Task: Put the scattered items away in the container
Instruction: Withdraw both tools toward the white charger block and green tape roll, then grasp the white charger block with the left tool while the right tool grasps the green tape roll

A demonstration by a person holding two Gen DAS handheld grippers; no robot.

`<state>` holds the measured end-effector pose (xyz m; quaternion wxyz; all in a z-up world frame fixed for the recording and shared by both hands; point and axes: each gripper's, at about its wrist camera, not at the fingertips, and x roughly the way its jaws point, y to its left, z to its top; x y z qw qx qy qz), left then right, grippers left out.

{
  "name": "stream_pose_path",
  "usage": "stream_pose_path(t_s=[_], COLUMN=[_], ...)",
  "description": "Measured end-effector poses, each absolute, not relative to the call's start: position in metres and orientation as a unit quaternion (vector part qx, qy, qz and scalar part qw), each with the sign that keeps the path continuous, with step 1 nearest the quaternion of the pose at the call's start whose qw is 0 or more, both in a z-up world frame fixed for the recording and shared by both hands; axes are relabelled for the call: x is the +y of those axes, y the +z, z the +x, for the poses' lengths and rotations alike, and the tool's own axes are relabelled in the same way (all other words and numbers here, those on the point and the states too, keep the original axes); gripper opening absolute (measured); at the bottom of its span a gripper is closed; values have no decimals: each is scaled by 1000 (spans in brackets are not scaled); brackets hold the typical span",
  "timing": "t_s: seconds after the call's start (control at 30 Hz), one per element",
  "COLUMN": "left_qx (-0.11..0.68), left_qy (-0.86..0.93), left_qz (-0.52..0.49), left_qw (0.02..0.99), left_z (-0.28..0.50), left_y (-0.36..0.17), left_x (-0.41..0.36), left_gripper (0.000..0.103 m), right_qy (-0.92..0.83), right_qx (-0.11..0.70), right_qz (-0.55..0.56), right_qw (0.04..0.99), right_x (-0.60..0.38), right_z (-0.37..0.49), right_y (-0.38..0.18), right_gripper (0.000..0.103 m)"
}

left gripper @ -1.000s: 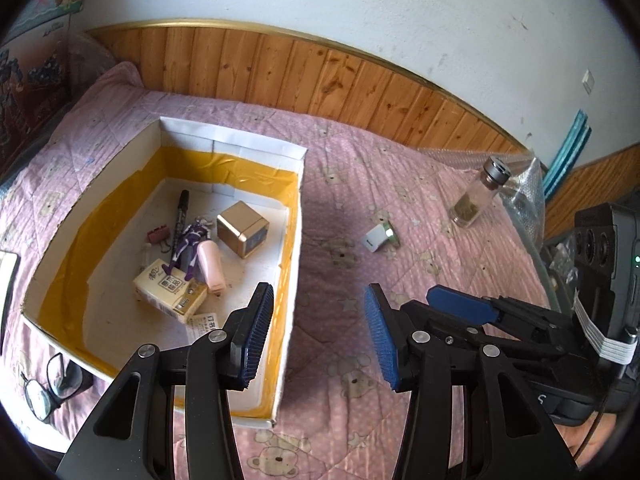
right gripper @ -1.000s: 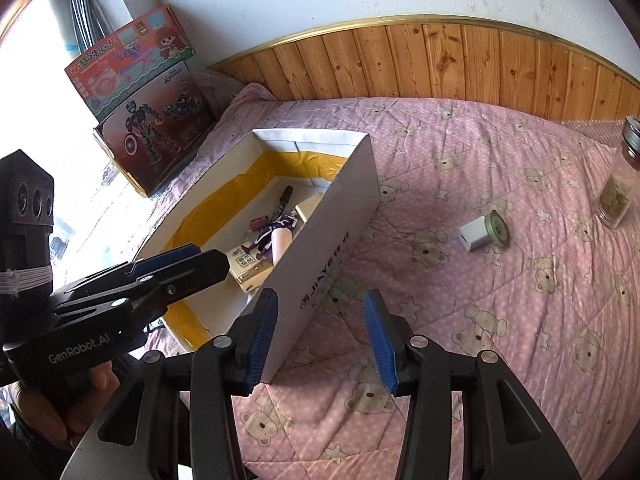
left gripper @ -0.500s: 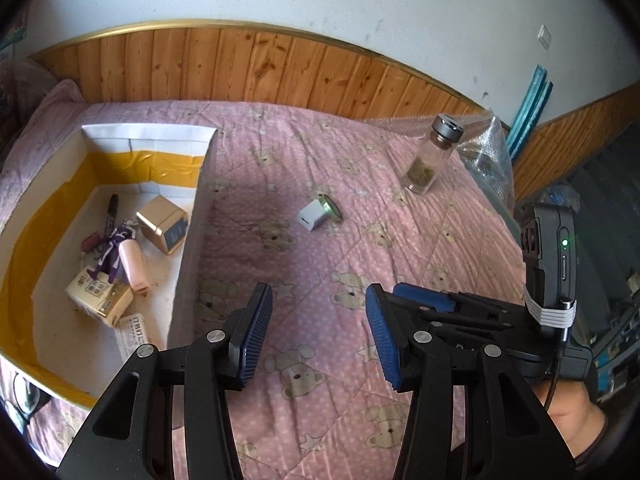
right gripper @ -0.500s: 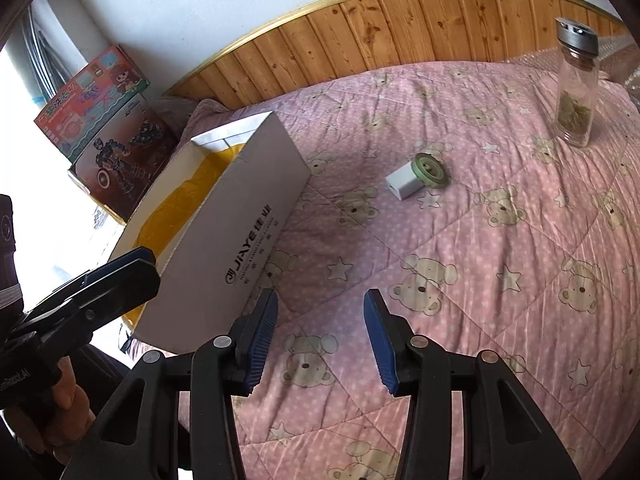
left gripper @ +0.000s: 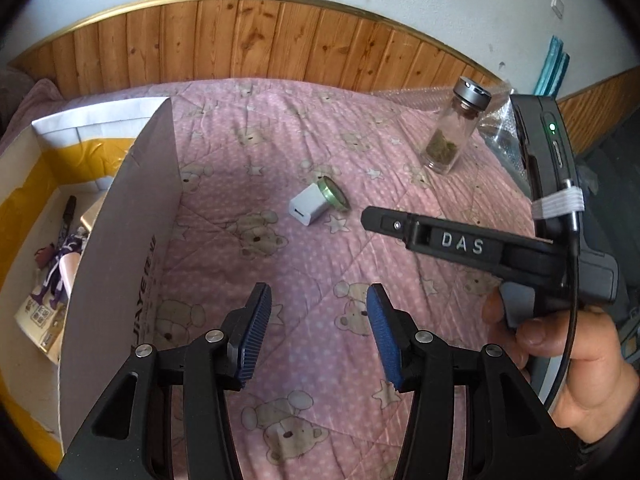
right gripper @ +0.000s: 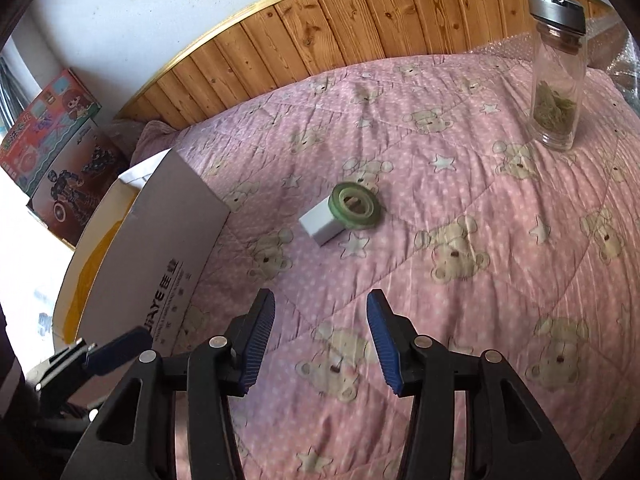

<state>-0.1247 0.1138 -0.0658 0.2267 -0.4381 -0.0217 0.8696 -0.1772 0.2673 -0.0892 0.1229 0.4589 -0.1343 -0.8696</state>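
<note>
A white charger cube [left gripper: 307,209] lies on the pink quilt with a green tape roll [left gripper: 334,197] leaning on it. A lidded glass bottle [left gripper: 452,136] stands further right. The white cardboard box [left gripper: 128,240] with yellow lining is at the left and holds a purple figure [left gripper: 60,264] and a pen [left gripper: 69,210]. My left gripper [left gripper: 318,332] hangs open and empty over the quilt, short of the cube. My right gripper [right gripper: 320,344] also faces the cube [right gripper: 324,226] and tape roll [right gripper: 354,206]; its jaws are opening with nothing between them. The bottle [right gripper: 556,80] is at its far right.
Wood panelling runs behind the bed. Toy cartons [right gripper: 52,152] stand past the box [right gripper: 160,264] at the left. Bubble wrap [left gripper: 504,132] lies by the bottle. A hand [left gripper: 560,360] holds the right gripper's handle close to my left gripper.
Both grippers swung right, away from the box, and sank toward the quilt. The charger cube and tape roll now sit ahead of both. The right jaws stand slightly wider.
</note>
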Motion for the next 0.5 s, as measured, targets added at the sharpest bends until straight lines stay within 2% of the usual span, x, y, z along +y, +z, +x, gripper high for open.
stream_pose_path(t_s=[0.27, 0.43, 0.5], left_qx=[-52, -62, -64], left_qy=[867, 861, 860], left_qz=[-448, -462, -466], left_qw=[211, 203, 198], left_z=[-168, -188, -194], left_y=[-83, -102, -107], left_x=[129, 137, 138], left_gripper=[53, 53, 53], right_qy=[-867, -848, -841], right_qx=[-101, -111, -121], right_qz=[468, 492, 506], right_qw=[135, 163, 151], right_x=[263, 263, 271], right_z=[-242, -274, -277], right_y=[-102, -129, -140], right_gripper=[53, 53, 42])
